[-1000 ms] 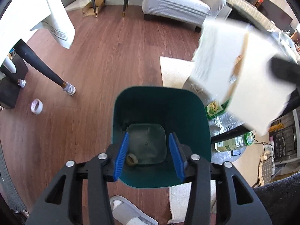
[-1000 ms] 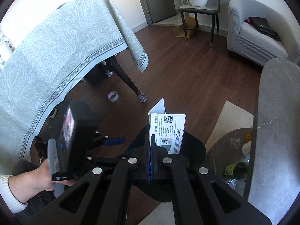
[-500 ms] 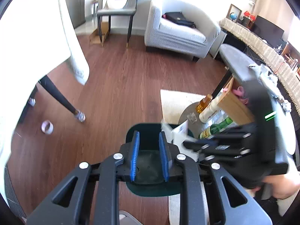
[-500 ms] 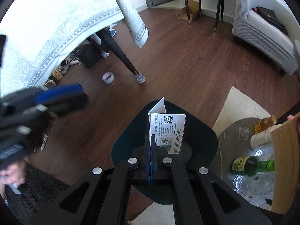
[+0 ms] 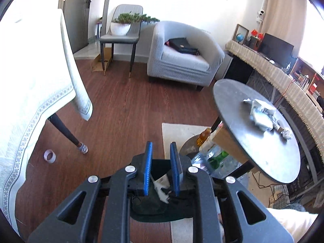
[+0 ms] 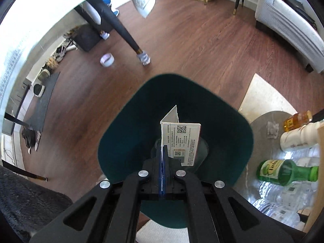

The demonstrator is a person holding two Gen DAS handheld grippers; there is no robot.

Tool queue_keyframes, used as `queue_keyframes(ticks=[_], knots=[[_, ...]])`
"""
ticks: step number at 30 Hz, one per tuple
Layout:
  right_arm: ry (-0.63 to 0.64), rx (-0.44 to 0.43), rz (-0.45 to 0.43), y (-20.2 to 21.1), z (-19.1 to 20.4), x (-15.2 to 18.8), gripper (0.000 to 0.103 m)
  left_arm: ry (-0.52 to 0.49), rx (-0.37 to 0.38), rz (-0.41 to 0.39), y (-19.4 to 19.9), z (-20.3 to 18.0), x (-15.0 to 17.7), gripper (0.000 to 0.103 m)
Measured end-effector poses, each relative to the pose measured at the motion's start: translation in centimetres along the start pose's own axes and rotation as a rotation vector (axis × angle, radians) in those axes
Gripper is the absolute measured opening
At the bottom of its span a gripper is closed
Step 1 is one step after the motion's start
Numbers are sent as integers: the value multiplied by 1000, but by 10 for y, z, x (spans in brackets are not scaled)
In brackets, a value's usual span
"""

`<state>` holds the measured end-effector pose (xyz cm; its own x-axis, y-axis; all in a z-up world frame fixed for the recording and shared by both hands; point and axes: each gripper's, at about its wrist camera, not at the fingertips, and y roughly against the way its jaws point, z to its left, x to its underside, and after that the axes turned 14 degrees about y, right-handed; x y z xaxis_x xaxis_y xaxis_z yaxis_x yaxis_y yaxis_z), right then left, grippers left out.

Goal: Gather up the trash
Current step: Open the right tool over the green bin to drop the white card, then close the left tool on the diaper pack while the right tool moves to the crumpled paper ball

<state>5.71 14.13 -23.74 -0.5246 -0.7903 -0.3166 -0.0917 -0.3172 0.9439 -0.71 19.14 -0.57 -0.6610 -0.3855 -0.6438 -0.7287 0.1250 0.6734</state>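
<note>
The right gripper (image 6: 162, 156) has its jaws clamped flat on a folded white card printed with QR codes (image 6: 183, 141), which stands up above the pads directly over the mouth of the dark green trash bin (image 6: 129, 125) on the wood floor (image 6: 192, 46). The left gripper (image 5: 162, 170) holds nothing: its jaws are narrowing with only air between the blue pads, and beyond them the bin's dark interior and the white card show below. More trash, a heap of crumpled foil and paper (image 5: 261, 113), lies on the round dark table (image 5: 239, 125), well apart from both grippers. The main risk I see is in the drop: the card is light and flat, so if the jaws part while it is high or off-centre it could flutter and land on the floor or the pale rug (image 6: 261, 97) just beside the bin. A thin card may also cling to a rubber pad instead of falling. The bottles (image 6: 283, 172) crowded on the low shelf close by could be knocked by a careless swing
</note>
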Motion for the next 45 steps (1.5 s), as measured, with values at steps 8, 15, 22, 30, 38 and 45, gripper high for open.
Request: queue_keyframes(ticks=[8,15,22,30,38,45], knots=[[39,38,70,-35,7,7,8,-25,8,-38,14,-12,-4,19],[36,43,65,-40,3,11,52,-26,4,-68,22,-13,-8,19],[43,42,19,-19,3,8,52,-37,-15,-104,27,-16,-12,20],[71,54,-133,49,14,-7,52,-30,-26,-157,37,-19,-21,21],[116,111,-355,157,22,-17,50,-13,-15,-207,41,-26,-28,25],[74,207,-463,224,-1,1,50,-48,30,-234,43,-46,-28,38]])
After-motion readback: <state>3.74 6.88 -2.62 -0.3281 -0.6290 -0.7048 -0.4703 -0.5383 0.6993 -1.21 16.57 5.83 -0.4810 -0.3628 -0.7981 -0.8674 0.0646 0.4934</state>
